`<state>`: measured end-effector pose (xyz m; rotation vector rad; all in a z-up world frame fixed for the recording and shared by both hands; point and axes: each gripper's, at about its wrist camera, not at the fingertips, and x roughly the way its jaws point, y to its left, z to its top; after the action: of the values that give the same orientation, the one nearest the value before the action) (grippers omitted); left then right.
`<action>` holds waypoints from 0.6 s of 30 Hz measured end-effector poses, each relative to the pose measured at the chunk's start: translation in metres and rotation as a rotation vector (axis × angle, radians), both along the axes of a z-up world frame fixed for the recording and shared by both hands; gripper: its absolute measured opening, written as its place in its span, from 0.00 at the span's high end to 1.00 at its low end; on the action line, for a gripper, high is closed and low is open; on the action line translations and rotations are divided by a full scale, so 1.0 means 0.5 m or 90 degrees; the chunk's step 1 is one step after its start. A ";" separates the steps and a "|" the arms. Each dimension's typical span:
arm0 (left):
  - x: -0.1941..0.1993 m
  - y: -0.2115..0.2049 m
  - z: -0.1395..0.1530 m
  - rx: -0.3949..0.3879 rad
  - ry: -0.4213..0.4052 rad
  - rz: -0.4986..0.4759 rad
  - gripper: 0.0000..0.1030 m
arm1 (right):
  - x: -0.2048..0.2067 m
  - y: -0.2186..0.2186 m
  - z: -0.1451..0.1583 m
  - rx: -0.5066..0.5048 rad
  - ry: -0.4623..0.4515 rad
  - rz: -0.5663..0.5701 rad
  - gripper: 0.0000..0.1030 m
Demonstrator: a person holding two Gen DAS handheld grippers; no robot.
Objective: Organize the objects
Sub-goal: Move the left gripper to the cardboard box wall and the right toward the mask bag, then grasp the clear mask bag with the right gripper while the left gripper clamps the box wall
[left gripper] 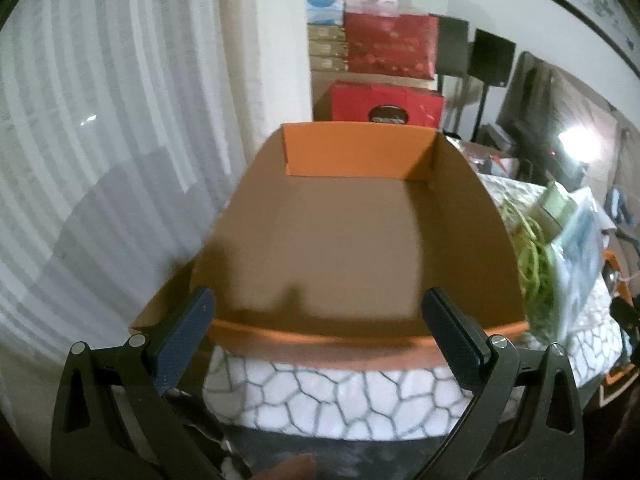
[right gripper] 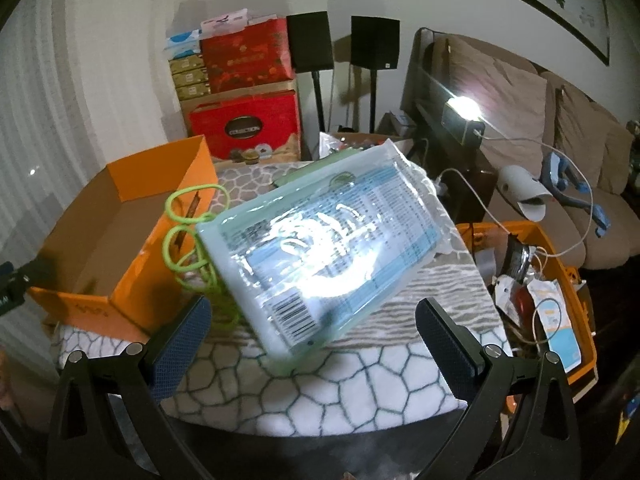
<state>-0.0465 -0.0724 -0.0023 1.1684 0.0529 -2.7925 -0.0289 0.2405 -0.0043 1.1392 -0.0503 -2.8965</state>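
White curtains (left gripper: 100,128) are hanging along the left of the room, and a worktop under a pale cloth with a grey cell pattern (right gripper: 360,384) is carrying the things. At its left end an orange cardboard box (left gripper: 332,232) is sitting open and empty, its near rim lying between the fingers of the left claw (left gripper: 320,328), which is standing wide and gripping nothing. Just beside the box's right wall a coil of lime-green cord (right gripper: 192,232) is resting, partly tucked under a clear plastic packet with blue and white print (right gripper: 320,248). That packet is lying tilted across the middle of the worktop, glare washing out its centre and a barcode showing near its lower corner. The right claw (right gripper: 312,336) is hovering before the packet's near edge, jaws wide and apart from it. Further right, an orange bin (right gripper: 576,288) is holding cables and small packets. Behind, red gift boxes (right gripper: 248,92) are stacked beside two black speakers (right gripper: 344,40), and a brown sofa (right gripper: 560,128) is lining the right wall.
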 end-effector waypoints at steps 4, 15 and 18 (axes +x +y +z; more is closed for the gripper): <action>-0.026 -0.036 -0.004 0.006 -0.004 0.013 0.00 | -0.019 0.014 -0.001 -0.005 -0.004 0.000 0.00; -0.087 -0.133 -0.010 0.032 -0.018 0.034 0.01 | -0.076 0.069 -0.006 -0.039 -0.020 -0.009 0.00; -0.108 -0.161 -0.017 0.056 -0.031 0.030 0.02 | -0.090 0.096 -0.012 -0.057 -0.028 -0.020 0.00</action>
<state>-0.1004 -0.1529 -0.0106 1.2371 0.1985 -2.7451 -0.0740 0.2887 -0.0103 1.1970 -0.1983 -2.8632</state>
